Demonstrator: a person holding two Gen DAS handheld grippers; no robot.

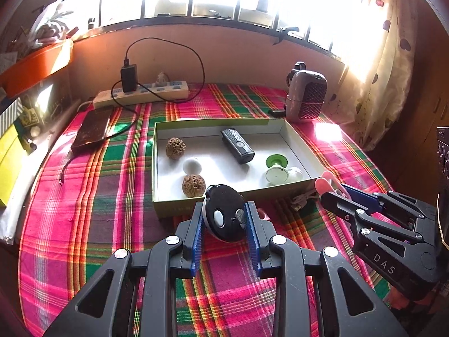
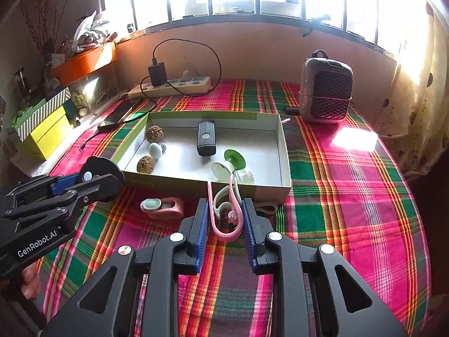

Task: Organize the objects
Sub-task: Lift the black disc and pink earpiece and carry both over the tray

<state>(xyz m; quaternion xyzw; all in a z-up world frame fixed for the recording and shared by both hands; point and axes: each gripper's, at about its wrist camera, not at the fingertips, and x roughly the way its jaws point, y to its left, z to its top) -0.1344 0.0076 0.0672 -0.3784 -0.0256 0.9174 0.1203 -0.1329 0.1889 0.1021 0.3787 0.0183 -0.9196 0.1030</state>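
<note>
A shallow green box (image 1: 168,206) with a white inside lies on the plaid cloth. It holds two walnuts (image 1: 175,148), a white ball (image 1: 192,165), a black remote (image 1: 238,146) and a green-and-white spool (image 1: 276,168). My left gripper (image 1: 225,207) is shut on a round black device with a white button (image 1: 224,196), held above the cloth just before the box's near wall. My right gripper (image 2: 225,202) is shut on a pink-and-white loop clip (image 2: 224,237), also in front of the box (image 2: 284,151). A pink earbud case (image 2: 162,206) rests on the cloth between the two grippers.
A power strip (image 1: 140,94) with a black charger and cable lies at the back. A dark phone (image 1: 92,129) sits at back left, a grey grilled speaker (image 1: 307,95) at back right. An orange tray (image 2: 84,61) and yellow box (image 2: 47,134) stand at the left.
</note>
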